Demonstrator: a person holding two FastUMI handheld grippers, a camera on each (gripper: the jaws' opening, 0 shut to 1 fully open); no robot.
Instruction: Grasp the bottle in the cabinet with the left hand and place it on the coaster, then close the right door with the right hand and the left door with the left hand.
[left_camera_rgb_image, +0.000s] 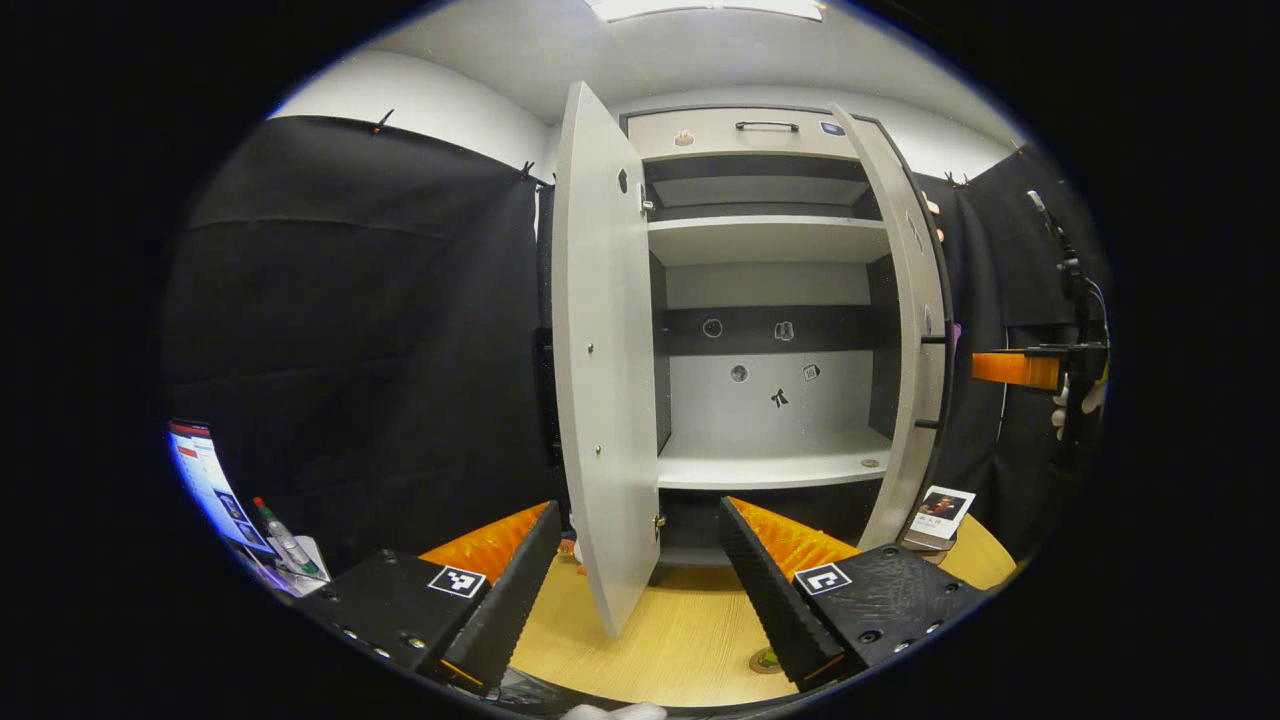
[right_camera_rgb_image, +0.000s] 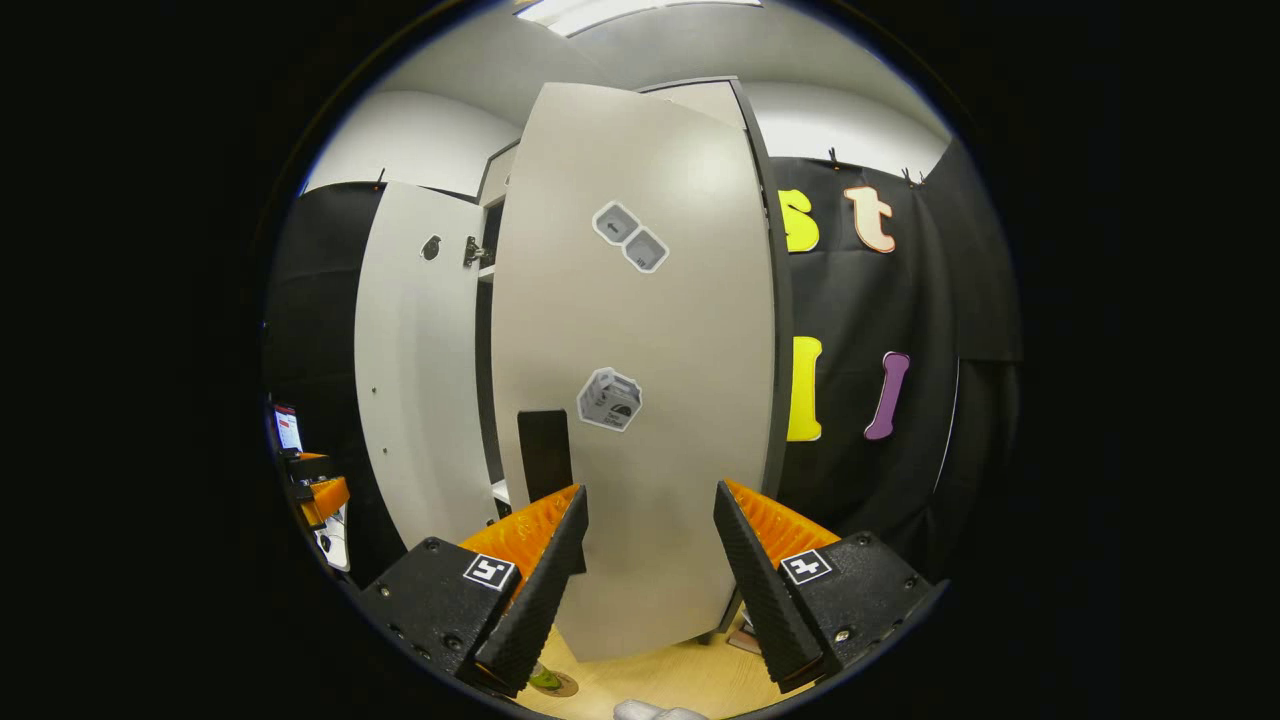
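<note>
Right door (right_camera_rgb_image: 680, 330): swung open on the right of the cabinet (left_camera_rgb_image: 765, 240), just beyond the right claw (right_camera_rgb_image: 650, 560), spread wide and empty. Probably stiff, flat and easy to swing; best pushed near the free left edge. Left claw (left_camera_rgb_image: 640, 570) wide and empty too.

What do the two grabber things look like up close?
Each one has two long wedge-shaped fingers with ridged, saw-toothed inner faces. The left gripper and right gripper both sit on chunky black bases with small screws. Each base carries a little square black-and-white marker on top. Farther off in the left gripper view, a light-coloured glove shows on the hand holding the other gripper.
</note>
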